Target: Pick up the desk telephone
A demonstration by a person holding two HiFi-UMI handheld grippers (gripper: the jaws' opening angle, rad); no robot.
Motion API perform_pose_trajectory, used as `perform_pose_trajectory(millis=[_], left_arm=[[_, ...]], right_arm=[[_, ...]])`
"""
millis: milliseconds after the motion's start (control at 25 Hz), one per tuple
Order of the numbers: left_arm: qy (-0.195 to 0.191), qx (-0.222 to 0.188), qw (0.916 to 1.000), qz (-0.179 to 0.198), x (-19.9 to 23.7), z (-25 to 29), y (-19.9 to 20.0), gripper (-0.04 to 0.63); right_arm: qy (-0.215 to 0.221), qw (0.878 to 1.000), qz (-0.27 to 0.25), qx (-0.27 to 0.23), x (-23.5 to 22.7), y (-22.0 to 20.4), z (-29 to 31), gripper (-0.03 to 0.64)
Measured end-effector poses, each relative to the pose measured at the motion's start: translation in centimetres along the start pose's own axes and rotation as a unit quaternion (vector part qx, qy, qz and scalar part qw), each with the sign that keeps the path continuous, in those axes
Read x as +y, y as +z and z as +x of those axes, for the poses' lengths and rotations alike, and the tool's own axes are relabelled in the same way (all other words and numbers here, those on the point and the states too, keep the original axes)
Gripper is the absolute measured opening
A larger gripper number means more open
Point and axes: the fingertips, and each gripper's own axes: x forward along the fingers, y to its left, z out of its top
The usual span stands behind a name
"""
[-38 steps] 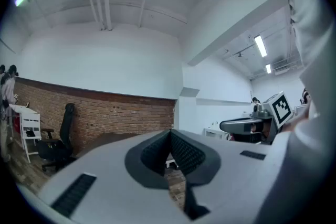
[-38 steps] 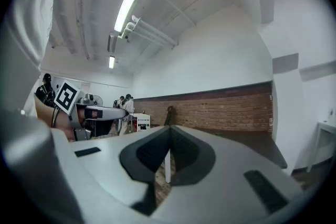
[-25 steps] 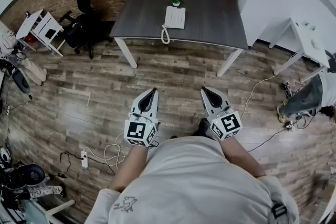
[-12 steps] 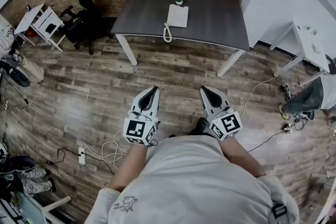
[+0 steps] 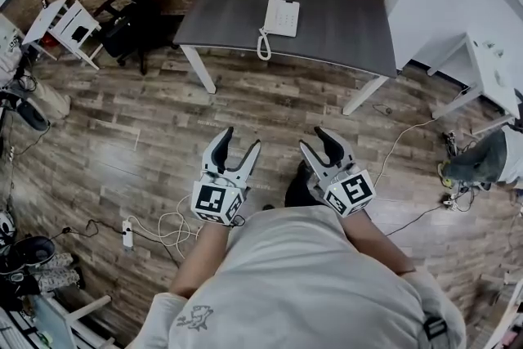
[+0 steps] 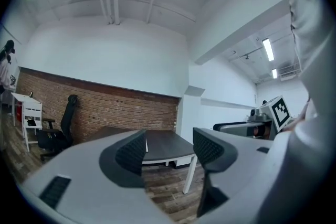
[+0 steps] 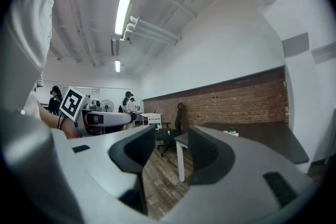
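**Opening wide, holding nothing**

Your left gripper [image 5: 242,140] and right gripper [image 5: 313,139] are opening their jaws, nothing between them. Well beyond both sets of fingers [image 5: 221,149], the white corded desk telephone [image 5: 281,16] lies on the dark grey rectangular table [image 5: 229,8].

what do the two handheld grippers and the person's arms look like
The left gripper and right gripper match: light grey tapered shells with black-lined jaws, now opening with nothing between them. Each carries a white cube with black square markers. The person wears a light short-sleeved shirt with a small dark print.
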Motion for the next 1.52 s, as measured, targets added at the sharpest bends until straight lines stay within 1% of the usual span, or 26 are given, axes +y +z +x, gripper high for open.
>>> perform_pose_trajectory(millis=[200,360,520,800,1080,1240,1400,1520], left_arm=[[-0.001,0.013,0.9999,-0.001,0.5,3.4,-0.5,0.322],[0.007,0.02,0.9998,-0.004,1.5,7.6,-0.9,0.324],[0.013,0.025,0.9995,-0.016,2.5,12.5,-0.9,0.325],[0.017,0.024,0.9995,-0.007,2.8,21.4,0.4,0.328],[0.013,0.053,0.9985,-0.002,1.8,28.4,0.0,0.328],[0.005,0.063,0.998,0.006,1.2,30.6,-0.2,0.328],[-0.005,0.067,0.9977,0.012,1.0,32.4,-0.4,0.328],[-0.013,0.072,0.9972,0.015,1.6,33.8,-0.5,0.328]], right_arm=[[0.008,1.0,0.016,0.004,-3.1,-0.6,2.0,0.195],[0.02,0.999,0.035,0.012,-7.1,-1.4,4.6,0.198],[0.031,0.999,0.037,0.019,-11.4,-1.0,7.1,0.199],[0.045,0.998,0.042,0.021,-19.6,0.2,10.5,0.199],[0.046,0.997,0.068,0.011,-26.5,0.8,12.1,0.199],[0.041,0.996,0.079,0.003,-28.6,0.7,12.3,0.199],[0.036,0.995,0.093,0.006,-30.1,0.0,12.5,0.199],[0.03,0.996,0.089,0.007,-31.1,0.3,12.9,0.198]])
